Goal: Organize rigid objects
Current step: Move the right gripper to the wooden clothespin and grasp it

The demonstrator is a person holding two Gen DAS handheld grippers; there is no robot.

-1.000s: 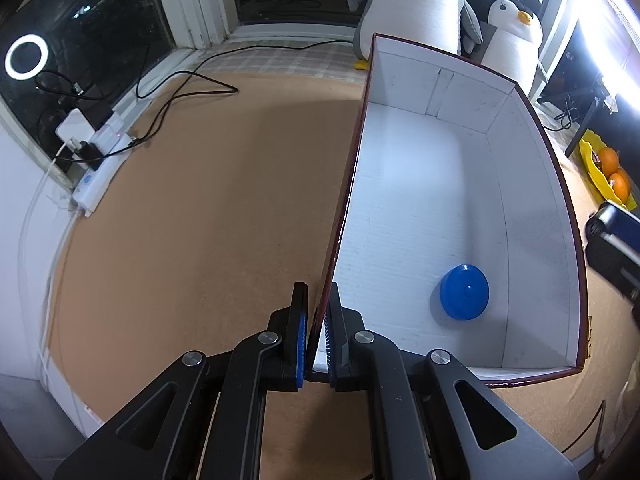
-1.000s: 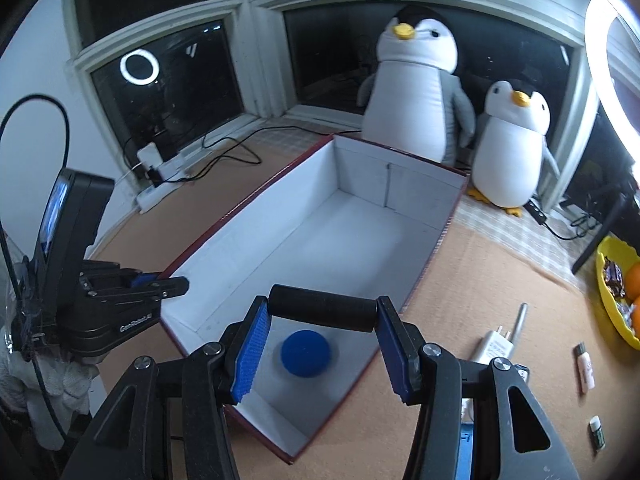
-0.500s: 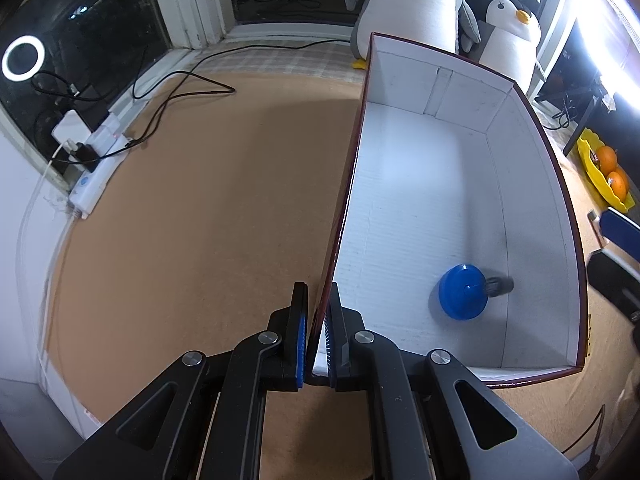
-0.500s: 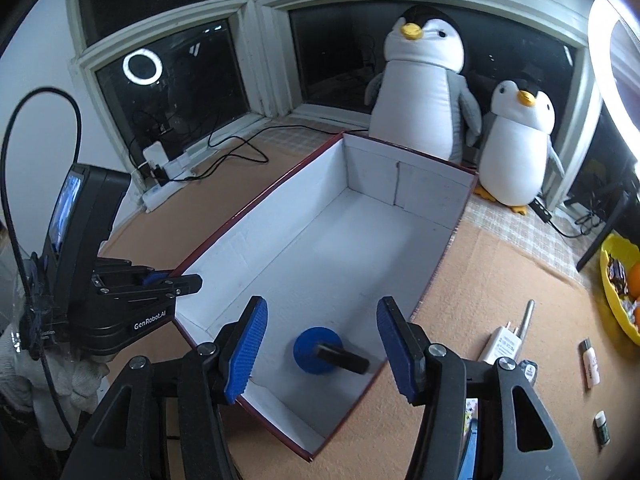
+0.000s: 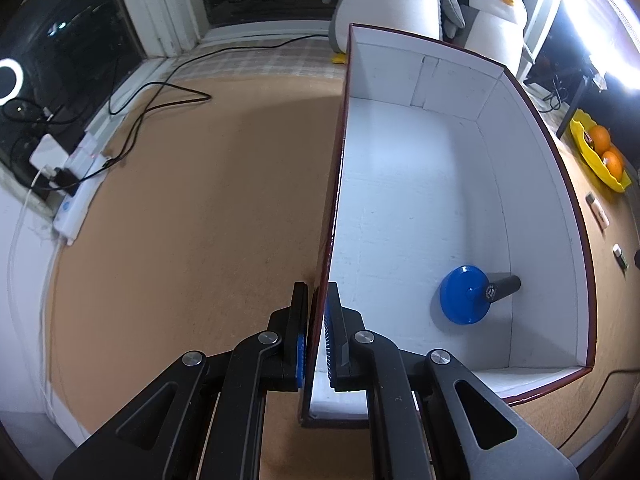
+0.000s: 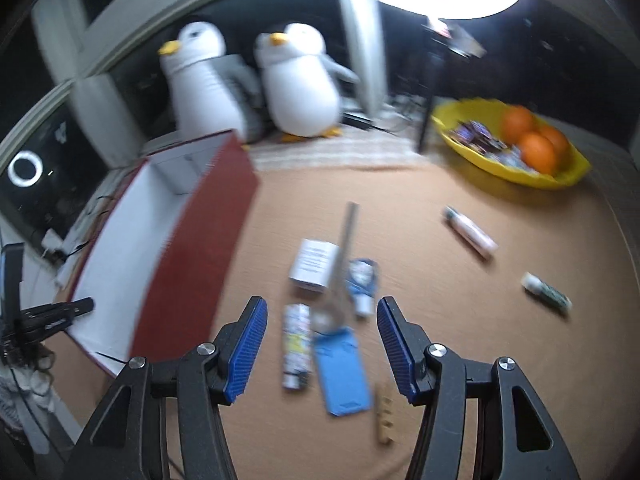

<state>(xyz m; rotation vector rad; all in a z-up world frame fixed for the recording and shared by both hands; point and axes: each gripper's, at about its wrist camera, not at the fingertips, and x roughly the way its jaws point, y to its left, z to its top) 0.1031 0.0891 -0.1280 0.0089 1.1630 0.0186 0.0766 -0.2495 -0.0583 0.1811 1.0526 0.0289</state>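
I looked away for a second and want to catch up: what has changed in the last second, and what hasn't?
The right tongs let go of the black cylinder, which now lies in the box against the blue disc. They then swung right, out of the box, and hang open over the small items on the table. The left tongs stayed clamped on the box wall; the box did not shift.

My left gripper (image 5: 316, 344) pinches the near wall of the red, white-lined box (image 5: 420, 184), where a blue disc (image 5: 464, 300) and black cylinder (image 5: 502, 289) lie touching near its right wall.
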